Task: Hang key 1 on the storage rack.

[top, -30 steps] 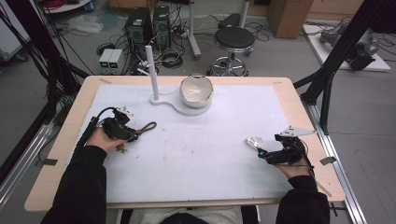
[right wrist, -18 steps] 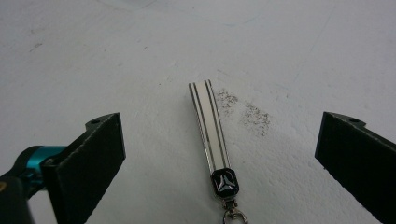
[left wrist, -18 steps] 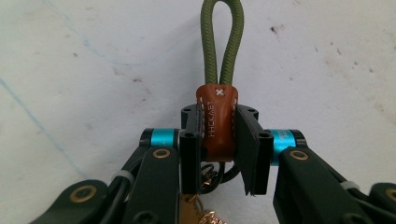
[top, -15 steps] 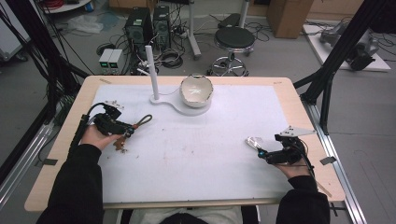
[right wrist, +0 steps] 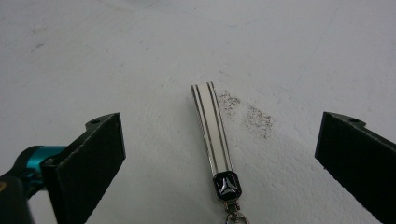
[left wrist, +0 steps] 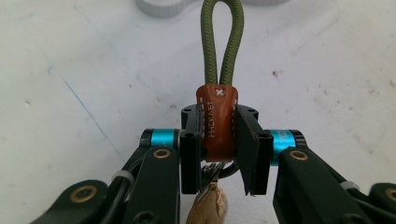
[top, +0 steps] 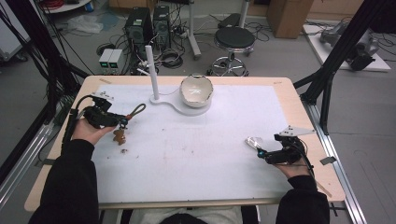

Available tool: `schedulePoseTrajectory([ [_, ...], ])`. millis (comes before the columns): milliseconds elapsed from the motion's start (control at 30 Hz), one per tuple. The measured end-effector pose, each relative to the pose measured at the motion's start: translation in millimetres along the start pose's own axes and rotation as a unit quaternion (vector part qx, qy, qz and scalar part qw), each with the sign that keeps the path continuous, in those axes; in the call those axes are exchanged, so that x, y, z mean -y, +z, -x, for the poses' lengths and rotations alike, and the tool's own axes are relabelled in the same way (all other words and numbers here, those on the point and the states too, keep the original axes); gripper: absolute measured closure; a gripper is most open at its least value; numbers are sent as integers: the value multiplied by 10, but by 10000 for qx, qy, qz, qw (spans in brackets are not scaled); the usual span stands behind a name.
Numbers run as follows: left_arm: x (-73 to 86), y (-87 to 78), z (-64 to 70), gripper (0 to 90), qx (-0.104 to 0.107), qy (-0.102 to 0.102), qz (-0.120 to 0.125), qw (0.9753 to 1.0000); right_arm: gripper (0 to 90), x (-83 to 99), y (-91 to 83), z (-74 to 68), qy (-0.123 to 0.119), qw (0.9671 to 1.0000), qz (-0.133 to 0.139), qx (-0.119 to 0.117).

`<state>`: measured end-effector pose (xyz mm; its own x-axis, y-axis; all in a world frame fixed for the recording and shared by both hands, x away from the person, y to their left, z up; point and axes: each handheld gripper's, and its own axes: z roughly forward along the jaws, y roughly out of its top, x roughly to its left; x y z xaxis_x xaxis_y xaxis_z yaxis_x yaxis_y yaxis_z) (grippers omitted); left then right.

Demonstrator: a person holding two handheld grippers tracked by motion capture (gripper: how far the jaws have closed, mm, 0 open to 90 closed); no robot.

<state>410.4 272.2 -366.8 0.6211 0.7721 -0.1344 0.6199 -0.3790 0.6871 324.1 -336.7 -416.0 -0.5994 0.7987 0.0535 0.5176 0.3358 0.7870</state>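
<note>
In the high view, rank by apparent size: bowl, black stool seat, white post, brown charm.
1. black stool seat, though it stands farther off on the floor
2. bowl
3. white post, tall but thin, so close with the bowl
4. brown charm
</note>
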Motion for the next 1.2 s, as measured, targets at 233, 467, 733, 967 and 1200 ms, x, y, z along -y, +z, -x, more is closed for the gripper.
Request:
schedulePoseTrajectory([
  [233,-232,-124,3,721,-107,61,169,9998,7,1,-7,1,-13,10000,14,12],
  [467,-543,-250,-85,721,-78,-54,219,9997,7,-5,5,-15,-20,10000,-23,-30],
  [733,-771,-297,-201,721,-139,-179,230,9995,7,-7,-9,-1,-10,10000,17,-26],
  [967,-866,-291,-296,721,-163,-282,200,9993,7,5,-27,9,12,10000,16,-7],
  [1200,-927,-314,-417,721,-164,-530,353,9978,7,11,-22,18,5,10000,5,8],
])
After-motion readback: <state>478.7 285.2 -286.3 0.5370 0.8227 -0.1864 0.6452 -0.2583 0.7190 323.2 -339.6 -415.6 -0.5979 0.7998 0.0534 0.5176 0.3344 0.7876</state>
